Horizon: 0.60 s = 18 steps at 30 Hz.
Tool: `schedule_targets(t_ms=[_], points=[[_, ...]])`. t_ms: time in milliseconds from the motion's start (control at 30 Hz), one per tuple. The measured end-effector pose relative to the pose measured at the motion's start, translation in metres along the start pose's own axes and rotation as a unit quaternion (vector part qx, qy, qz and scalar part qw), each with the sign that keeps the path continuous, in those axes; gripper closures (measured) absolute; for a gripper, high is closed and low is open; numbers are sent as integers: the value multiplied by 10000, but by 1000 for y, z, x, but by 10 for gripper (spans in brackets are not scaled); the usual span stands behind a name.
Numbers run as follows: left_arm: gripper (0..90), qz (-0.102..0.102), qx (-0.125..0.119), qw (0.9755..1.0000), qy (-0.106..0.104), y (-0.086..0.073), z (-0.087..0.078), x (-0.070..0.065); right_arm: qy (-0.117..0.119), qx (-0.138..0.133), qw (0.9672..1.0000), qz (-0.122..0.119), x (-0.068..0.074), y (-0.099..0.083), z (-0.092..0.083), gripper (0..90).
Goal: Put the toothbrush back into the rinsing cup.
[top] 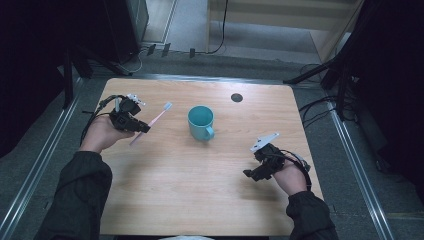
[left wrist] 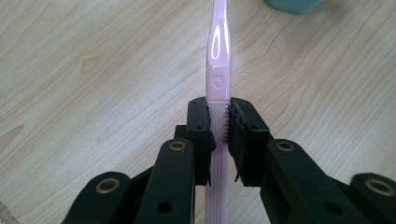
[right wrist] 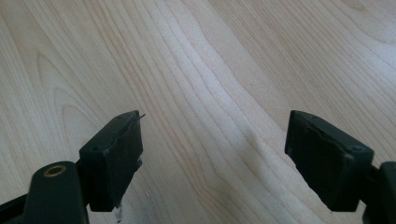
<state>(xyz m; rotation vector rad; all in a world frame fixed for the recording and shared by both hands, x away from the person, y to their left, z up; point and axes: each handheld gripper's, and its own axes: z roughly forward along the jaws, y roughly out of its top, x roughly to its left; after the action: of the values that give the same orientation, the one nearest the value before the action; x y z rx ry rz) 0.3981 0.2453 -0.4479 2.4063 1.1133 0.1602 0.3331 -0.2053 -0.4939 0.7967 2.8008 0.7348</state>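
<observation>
High view: pink toothbrush (top: 150, 123) is sitting clamped in the left gripper (top: 141, 126), lifted over the left part of the tabletop (top: 175, 190). Pickup looks done; dropping it into the teal mug (top: 201, 122) is probably what's left, not started yet. Long axis is running diagonally, bristle head pointing up-right toward the mug, handle end trailing toward the hand. Right gripper (top: 250, 172) is idling near the right edge, jaws spread wide, holding nothing.
</observation>
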Motion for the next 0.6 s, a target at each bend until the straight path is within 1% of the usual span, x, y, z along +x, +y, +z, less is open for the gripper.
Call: schedule_targets(t_ms=[33,67,133,233,267,367,500,600], points=[[784,34,-53,10000,-36,0,-2,-1,9,-6,10000,-6,0,0,0,195],[784,38,-98,9999,-27,0,-2,-2,15,-1,10000,-6,0,0,0,195],[784,28,-156,9999,-49,0,-5,-2,14,1,10000,-6,0,0,1,195],[784,0,-314,9995,-97,1,-9,-2,16,8,10000,-6,0,0,1,195],[784,-39,-374,9992,-123,1,-10,-2,16,19,10000,-14,0,0,1,195],[784,-74,-574,9982,-155,2,-16,-4,24,35,10000,-17,1,0,1,195],[784,-124,-776,9967,-208,3,-21,-5,30,46,10000,-32,1,1,1,195],[784,-153,-909,9956,-191,4,-24,-6,49,51,10000,-46,1,1,2,195]])
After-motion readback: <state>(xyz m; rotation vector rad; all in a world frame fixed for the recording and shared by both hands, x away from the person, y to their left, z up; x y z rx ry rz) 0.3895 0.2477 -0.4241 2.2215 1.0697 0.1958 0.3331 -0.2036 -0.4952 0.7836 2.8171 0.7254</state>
